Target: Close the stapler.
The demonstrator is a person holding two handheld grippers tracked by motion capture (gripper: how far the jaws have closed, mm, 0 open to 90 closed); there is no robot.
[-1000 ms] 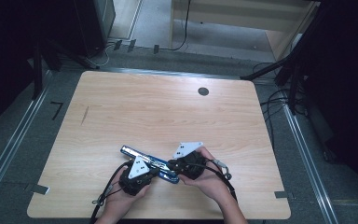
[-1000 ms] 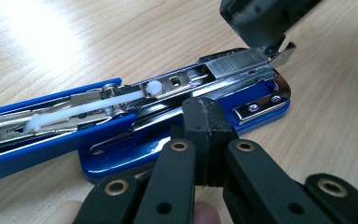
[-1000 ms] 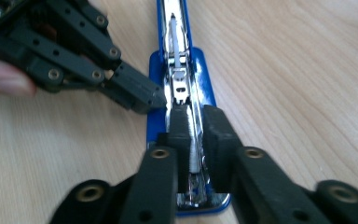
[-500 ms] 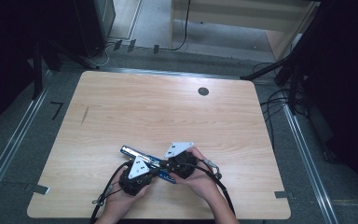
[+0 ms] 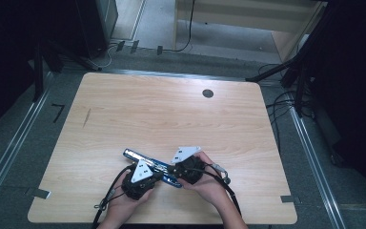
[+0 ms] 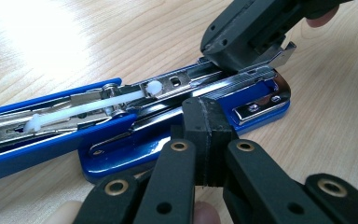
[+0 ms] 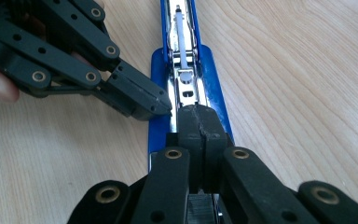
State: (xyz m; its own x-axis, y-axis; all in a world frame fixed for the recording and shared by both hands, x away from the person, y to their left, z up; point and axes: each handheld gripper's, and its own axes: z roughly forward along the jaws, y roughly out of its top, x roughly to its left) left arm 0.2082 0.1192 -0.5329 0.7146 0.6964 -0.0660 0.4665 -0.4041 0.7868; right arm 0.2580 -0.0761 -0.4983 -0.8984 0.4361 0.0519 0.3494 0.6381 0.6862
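Blue stapler (image 5: 153,166) is lying on the wooden table (image 5: 171,114), near the person's edge, opened out flat: lid swung back, metal magazine and white pusher rod (image 6: 88,108) exposed.

Left gripper (image 5: 145,179) is sitting at the stapler's side, jaws closed flush against each other with nothing showing between them. In the left gripper view its tip (image 6: 208,122) is pressing against the long edge of the blue base, just beside the magazine. Can't tell whether it is bearing down or merely touching.

Right gripper (image 5: 181,168) is coming in along the stapler's long axis from the front end. In the right gripper view its jaws are also clamped together, seam visible down the middle, tip (image 7: 199,122) resting on top of the metal magazine channel (image 7: 185,88), with the white rod running straight ahead of it. No part of the stapler is pinched between the jaws; it is contacting from above.

Seen from the right gripper, the left gripper's tip (image 7: 140,99) is lying just to the left of it, touching the blue base edge. Seen from the left gripper, the right gripper's body (image 6: 247,32) is sitting ahead and to the upper right, over the magazine's front end.

Both hands are wrapped round the gripper bodies, left hand (image 5: 124,202), right hand (image 5: 209,183); cables are trailing back toward the table edge.
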